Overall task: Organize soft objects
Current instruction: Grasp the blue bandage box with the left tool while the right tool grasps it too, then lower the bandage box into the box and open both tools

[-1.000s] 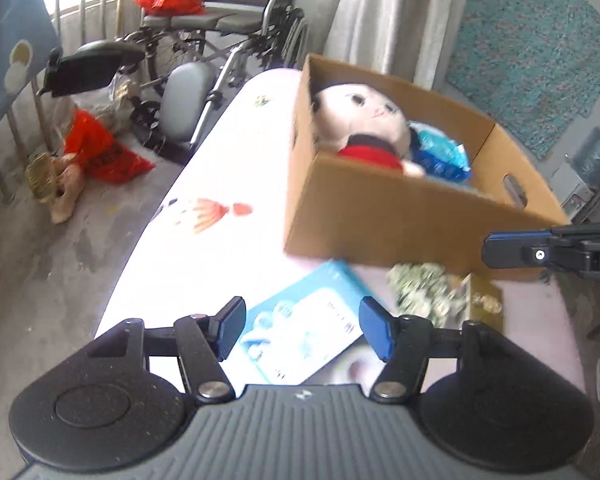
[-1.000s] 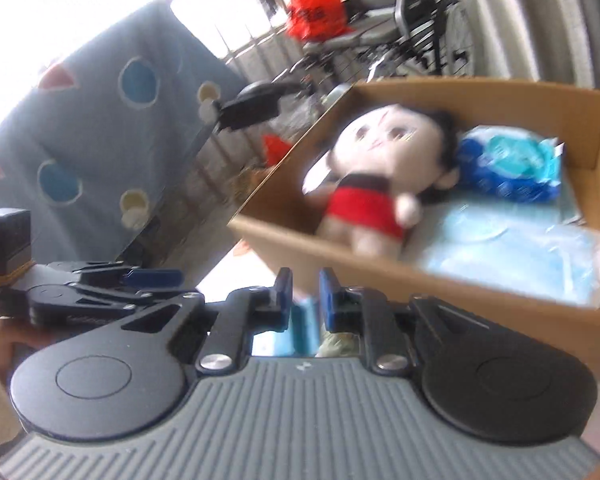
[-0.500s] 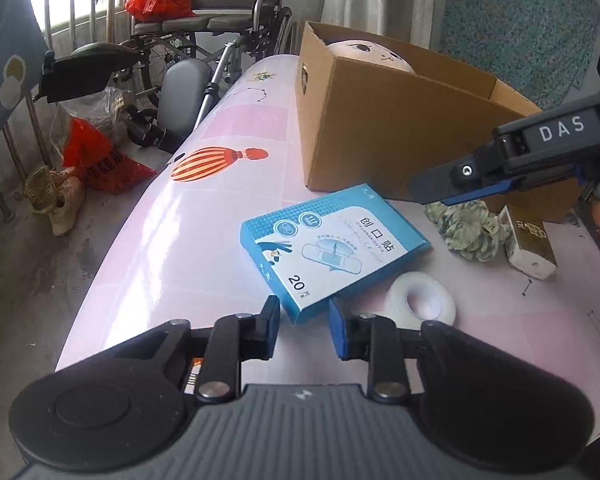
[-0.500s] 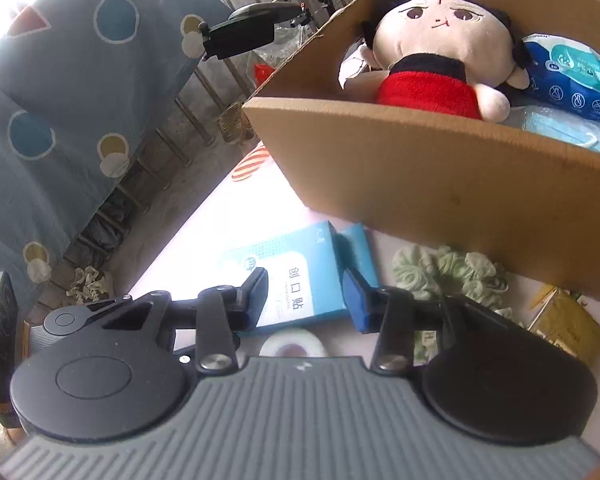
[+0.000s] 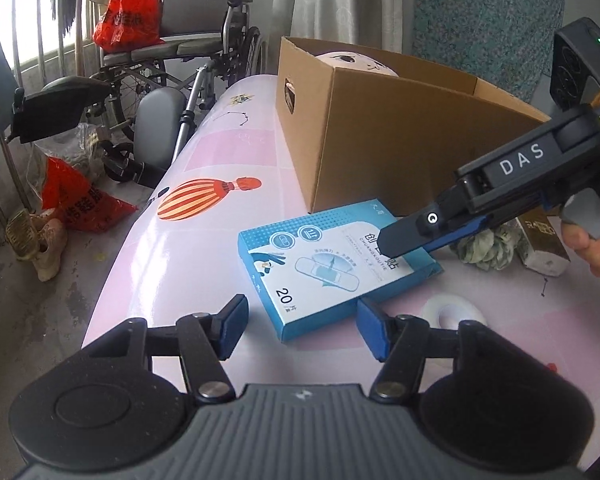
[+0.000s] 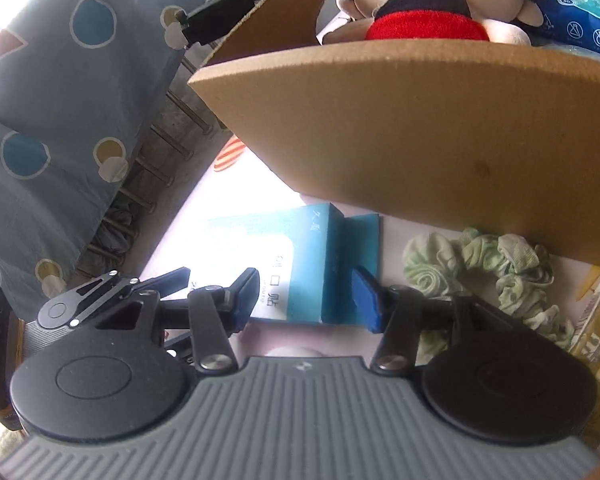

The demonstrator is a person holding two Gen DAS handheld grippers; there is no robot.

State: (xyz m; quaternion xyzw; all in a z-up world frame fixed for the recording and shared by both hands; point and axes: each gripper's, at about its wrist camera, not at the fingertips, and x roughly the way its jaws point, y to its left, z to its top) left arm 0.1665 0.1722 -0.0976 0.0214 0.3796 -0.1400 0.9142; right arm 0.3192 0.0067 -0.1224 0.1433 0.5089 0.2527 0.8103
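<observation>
A blue plaster box lies flat on the pink table in front of a cardboard box. My left gripper is open, its fingers astride the box's near corner. My right gripper is open too and straddles the plaster box's far end; it shows from the side in the left wrist view, low over the box. A plush doll and a blue wipes pack lie inside the cardboard box. A green scrunchie lies at its foot.
A white tape roll and a small gold carton lie on the table to the right. A wheelchair, red bags and shoes stand on the floor left of the table edge.
Both grippers dropped from above the cardboard box to the plaster box. The left gripper narrowed, then opened wide again. The right gripper opened wide around the box's end.
</observation>
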